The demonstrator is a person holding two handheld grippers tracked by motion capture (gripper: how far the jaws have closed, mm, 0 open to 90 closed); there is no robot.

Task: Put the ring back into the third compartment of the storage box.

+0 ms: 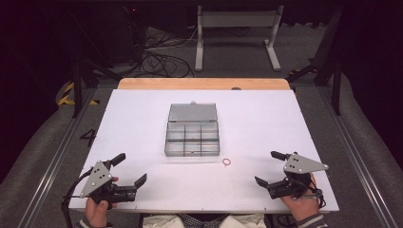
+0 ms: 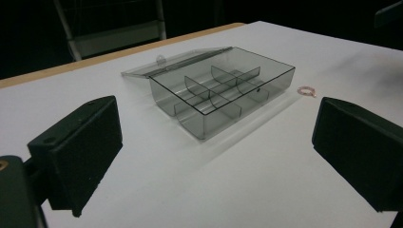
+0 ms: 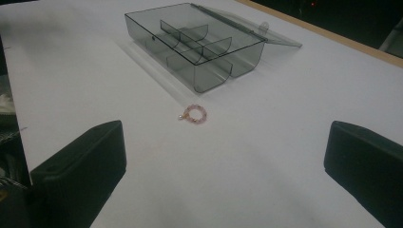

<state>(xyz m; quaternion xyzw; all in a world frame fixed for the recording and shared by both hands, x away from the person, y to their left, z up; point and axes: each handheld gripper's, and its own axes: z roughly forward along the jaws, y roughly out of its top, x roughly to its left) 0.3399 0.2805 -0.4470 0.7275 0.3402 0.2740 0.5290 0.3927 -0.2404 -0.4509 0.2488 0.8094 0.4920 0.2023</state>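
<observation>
Just beside the near right corner of the smoky clear divided box, lid flung back, lies a small pink beaded ring. My left gripper and right gripper both gape wide, holding nothing.

Light: we see the white bench evenly bright, surroundings near black | Shadows: soft, faint beside the clear box | Quality: gripper views dimmer, slightly grainy; near jaws perhaps a little out of focus
</observation>
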